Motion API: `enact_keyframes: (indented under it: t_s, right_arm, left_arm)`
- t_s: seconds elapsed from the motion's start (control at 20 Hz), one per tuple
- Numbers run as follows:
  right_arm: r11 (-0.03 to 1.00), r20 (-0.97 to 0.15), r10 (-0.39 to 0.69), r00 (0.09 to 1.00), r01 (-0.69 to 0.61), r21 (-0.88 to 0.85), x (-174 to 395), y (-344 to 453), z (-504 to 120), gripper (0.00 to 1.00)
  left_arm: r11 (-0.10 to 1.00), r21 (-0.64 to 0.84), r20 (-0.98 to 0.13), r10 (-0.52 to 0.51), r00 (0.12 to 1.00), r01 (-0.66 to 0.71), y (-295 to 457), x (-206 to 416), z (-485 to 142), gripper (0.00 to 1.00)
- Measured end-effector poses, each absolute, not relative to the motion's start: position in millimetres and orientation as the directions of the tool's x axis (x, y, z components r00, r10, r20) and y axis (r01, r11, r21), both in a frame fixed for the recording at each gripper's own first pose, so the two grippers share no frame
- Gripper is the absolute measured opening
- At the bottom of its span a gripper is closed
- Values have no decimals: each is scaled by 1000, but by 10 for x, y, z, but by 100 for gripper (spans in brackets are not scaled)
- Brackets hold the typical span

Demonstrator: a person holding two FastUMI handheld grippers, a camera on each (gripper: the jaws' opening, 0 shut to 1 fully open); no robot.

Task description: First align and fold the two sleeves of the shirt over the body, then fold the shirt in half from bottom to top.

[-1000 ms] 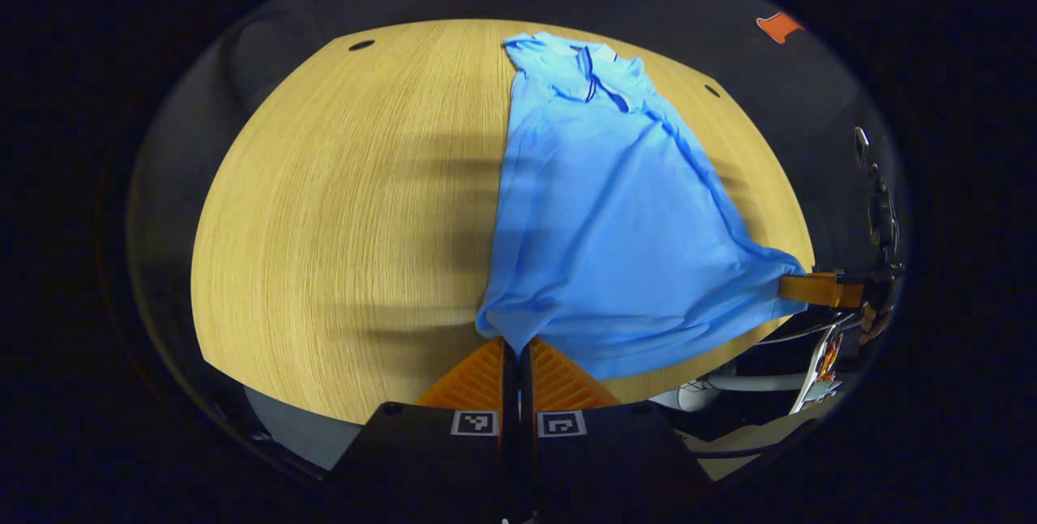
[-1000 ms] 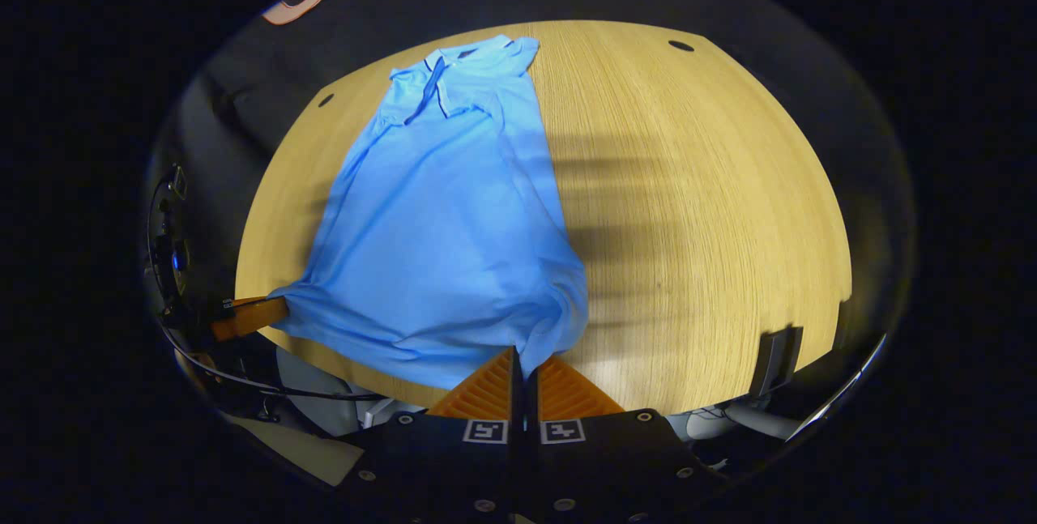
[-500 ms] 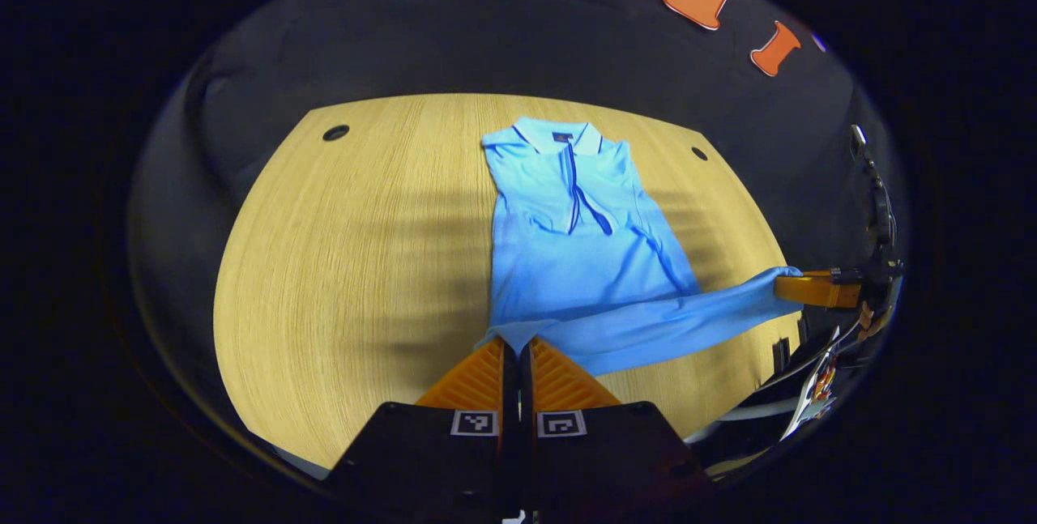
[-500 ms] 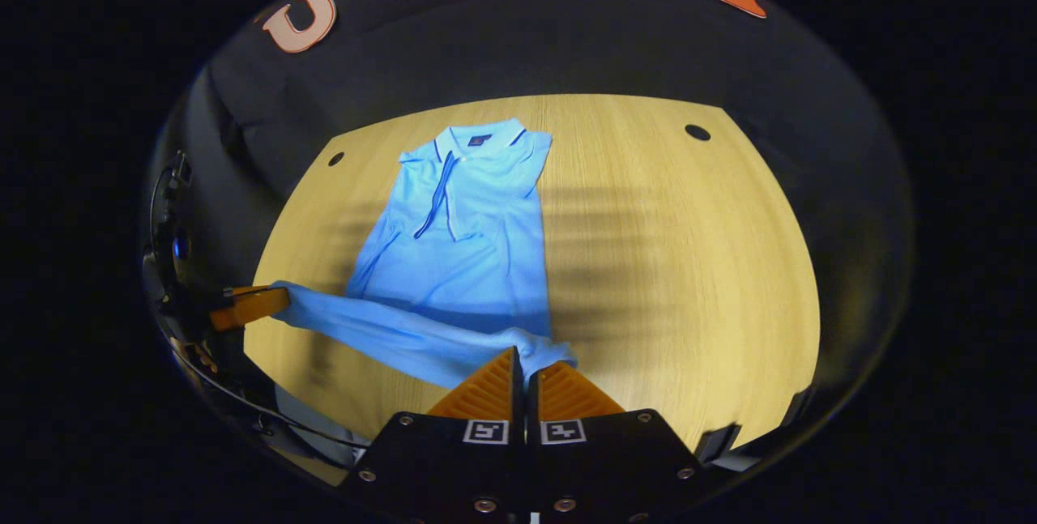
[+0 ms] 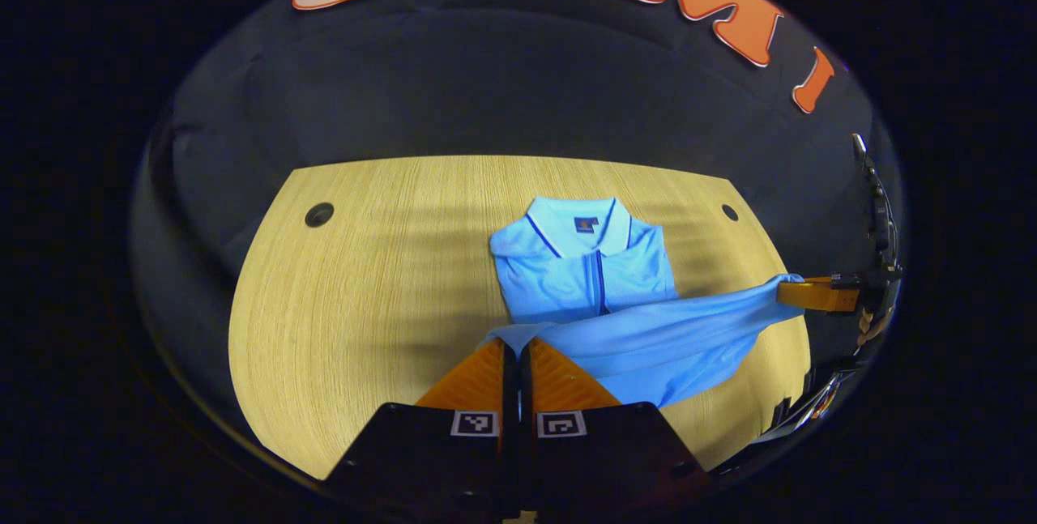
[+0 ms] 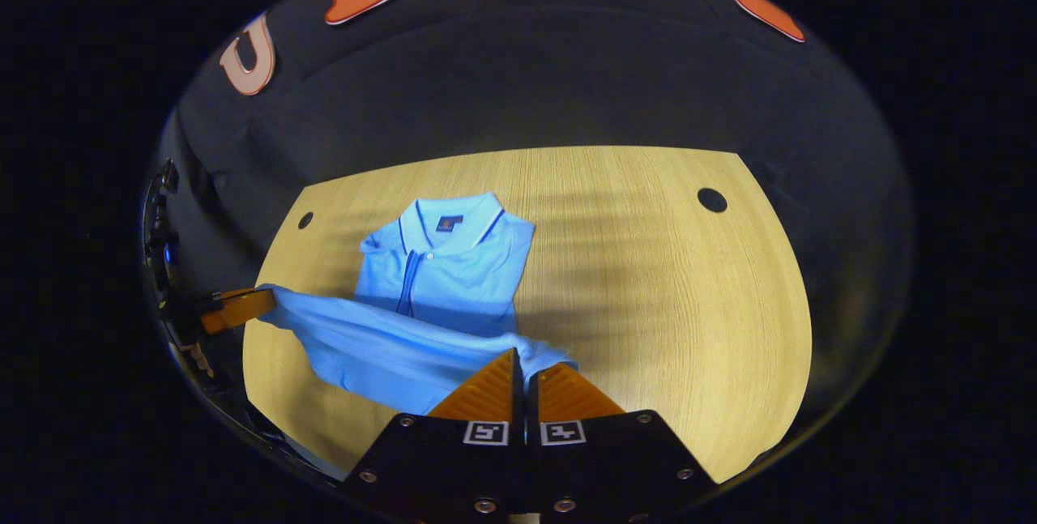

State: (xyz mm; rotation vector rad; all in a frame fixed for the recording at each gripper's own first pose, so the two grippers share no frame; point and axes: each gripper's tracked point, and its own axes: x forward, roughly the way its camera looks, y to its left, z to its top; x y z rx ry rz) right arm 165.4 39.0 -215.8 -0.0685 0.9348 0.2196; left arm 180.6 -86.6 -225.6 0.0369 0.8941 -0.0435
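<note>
A light blue polo shirt lies collar-up on the wooden table, its sleeves folded in over the body. My left gripper is shut on one bottom corner of the shirt's hem. My right gripper is shut on the other bottom corner of the shirt. The hem hangs stretched between them above the lower body, carried toward the collar. In the left gripper view the right gripper shows at the far right, and in the right gripper view the left gripper shows at the far left.
The table has small round holes near its back corners. Bare wood lies to both sides of the shirt. The booth's black cloth wall rises behind the table's far edge.
Both grippers have lifted the hem off the table's near edge and carried it forward over the body. The lower half of the shirt now hangs doubled above the upper half.
</note>
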Motion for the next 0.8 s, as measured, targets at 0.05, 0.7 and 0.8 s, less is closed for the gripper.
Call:
enact_keyframes:
  t_s: [0.05,0.7,0.8]
  right_arm:
    - [976,-802,162,575,-211,46,1817,410,-2161,0]
    - [985,-786,169,595,-84,148,3110,372,-2536,0]
    - [985,-795,169,583,-78,152,3171,362,-2682,0]
  left_arm:
    - [999,20,-780,-15,626,50,-860,1948,-2257,4]
    - [999,53,-787,42,616,-1,-801,3199,-2612,4]
    - [997,77,-792,67,606,-9,-760,3280,-2758,4]
